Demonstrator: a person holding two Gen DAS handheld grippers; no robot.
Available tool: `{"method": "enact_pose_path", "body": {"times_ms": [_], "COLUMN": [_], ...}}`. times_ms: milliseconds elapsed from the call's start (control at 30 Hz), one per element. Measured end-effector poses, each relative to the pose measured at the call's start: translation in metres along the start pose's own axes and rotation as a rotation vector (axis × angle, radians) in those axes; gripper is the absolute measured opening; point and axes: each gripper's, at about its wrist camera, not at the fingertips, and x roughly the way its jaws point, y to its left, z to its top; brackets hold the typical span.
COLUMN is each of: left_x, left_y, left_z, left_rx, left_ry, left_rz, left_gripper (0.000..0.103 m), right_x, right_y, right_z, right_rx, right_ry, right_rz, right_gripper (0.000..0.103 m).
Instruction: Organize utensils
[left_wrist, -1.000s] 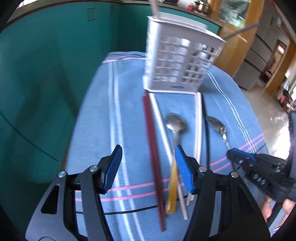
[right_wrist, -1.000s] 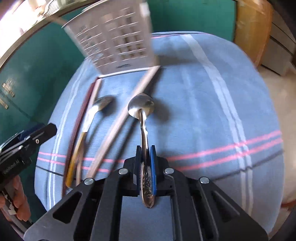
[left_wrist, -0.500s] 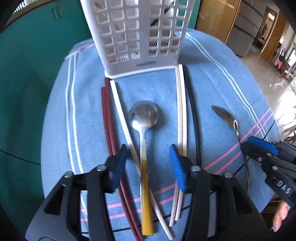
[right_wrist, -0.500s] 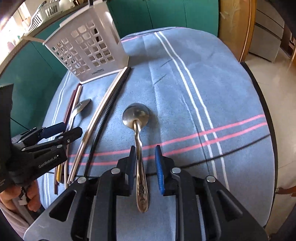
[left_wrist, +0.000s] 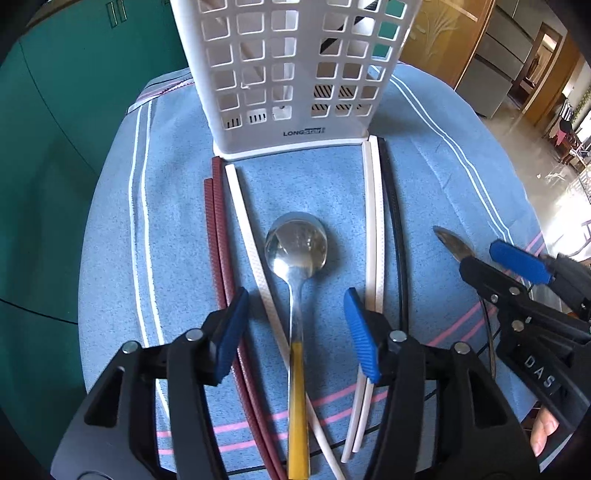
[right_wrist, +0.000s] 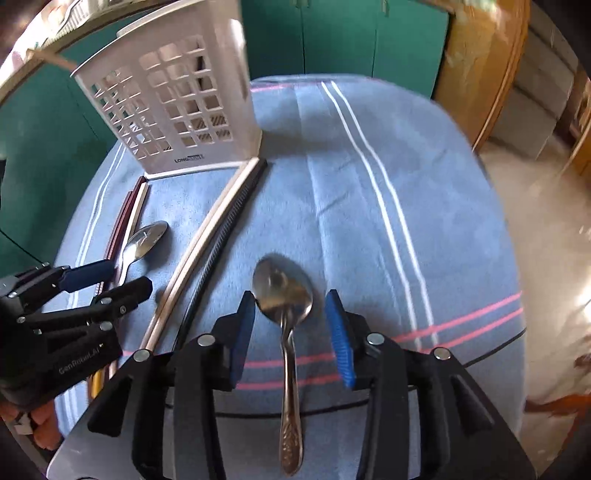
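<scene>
glossy metal spoon – matt cloth, plastic basket

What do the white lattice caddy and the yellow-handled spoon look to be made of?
White lattice caddy: looks like moulded matte plastic, judging by its uniform square holes and embossed brand name. Yellow-handled spoon: polished metal bowl and neck with mirror-like reflections; the glossy yellow handle is probably plastic or resin.

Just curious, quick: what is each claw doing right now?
Left claw: opening, astride the yellow-handled spoon, not gripping.
Right claw: opening, steel spoon between, released.
</scene>
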Motion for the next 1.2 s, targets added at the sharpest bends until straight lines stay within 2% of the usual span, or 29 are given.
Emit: {"method": "enact_pose_path", "body": {"times_ms": [67,133,233,267,467,700,867,1000,1100,1200], "left_x": [0.0,-0.003,-0.007,-0.008,-0.012,-0.016,-0.021,-0.02,-0.017,-0.014], "left_y": [0.0,0.0,0.002,0.003,0.008,0.008,0.01,0.015,0.02,0.024], "left_z": [0.0,-0.003,-0.005,-0.006,-0.008,-0.009,-0.008,-0.008,-0.006,-0.002], "left_rx": [-0.001,-0.007,-0.015,-0.017,-0.038,-0.045,-0.054,-0.077,-0.101,-0.105], "left_ry": [0.001,-0.005,-0.015,-0.019,-0.028,-0.038,-0.054,-0.047,-0.024,-0.014], "left_rz": [0.0,-0.008,-0.019,-0.02,-0.024,-0.039,-0.088,-0.114,-0.137,-0.162], "left_gripper": [0.054,0.054,0.054,0.054,0.055,0.056,0.056,0.057,0.057,0.057], "right_x": [0.002,0.003,-0.003,-0.005,-0.007,-0.011,-0.013,-0.009,-0.008,-0.009], "right_y": [-0.001,-0.008,-0.024,-0.031,-0.074,-0.092,-0.09,-0.079,-0.07,-0.067], "right_z": [0.003,0.004,0.007,0.007,-0.007,-0.014,-0.02,-0.021,-0.02,-0.021], "right_rx": [0.017,0.053,0.124,0.15,0.31,0.363,0.351,0.325,0.3,0.287], "right_ry": [0.008,0.01,-0.009,-0.01,-0.006,-0.006,-0.005,0.008,0.008,0.006], "right_rz": [0.016,0.043,0.073,0.078,0.16,0.202,0.207,0.254,0.277,0.287], "right_gripper": [0.038,0.024,0.012,0.011,0.011,0.011,0.013,0.014,0.025,0.029]}}
